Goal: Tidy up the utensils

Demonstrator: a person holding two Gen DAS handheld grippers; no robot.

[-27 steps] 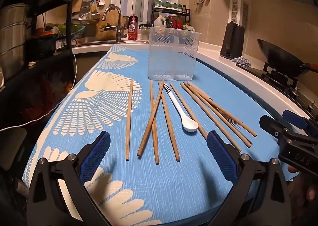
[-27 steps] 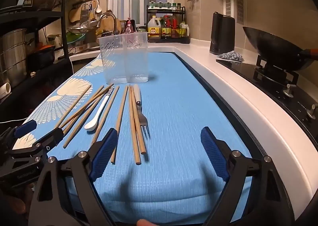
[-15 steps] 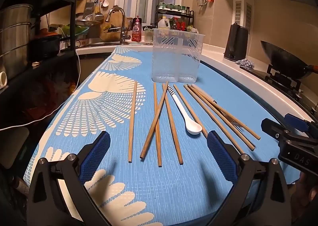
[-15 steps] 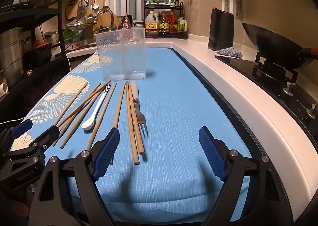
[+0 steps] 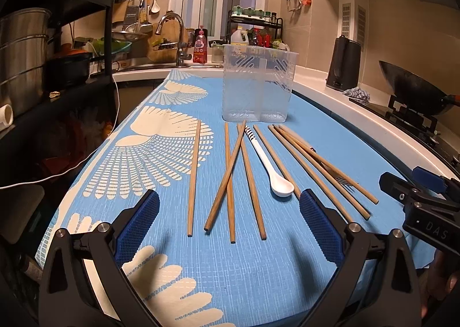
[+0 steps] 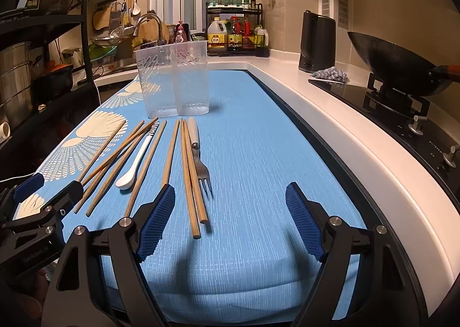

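Observation:
Several wooden chopsticks (image 5: 193,177) (image 6: 188,171) lie in a loose row on the blue cloth. A white spoon (image 5: 273,171) (image 6: 135,160) lies among them. A fork (image 6: 199,163) with a pale handle lies at the row's right end; only its tines show in the left wrist view (image 5: 342,182). A clear two-compartment plastic holder (image 5: 258,82) (image 6: 175,80) stands empty behind them. My left gripper (image 5: 228,229) is open and empty, in front of the chopsticks. My right gripper (image 6: 230,220) is open and empty, to the right of the fork.
The white counter edge (image 6: 345,131) runs along the right. A black wok (image 6: 399,65) sits on the hob. A black kettle (image 6: 316,42) stands behind. The sink tap (image 5: 172,34) and a shelf rack (image 5: 43,39) are at the far left.
Both grippers have pulled back and up slightly, so the utensils sit a little farther off in view. Nothing on the cloth has moved.

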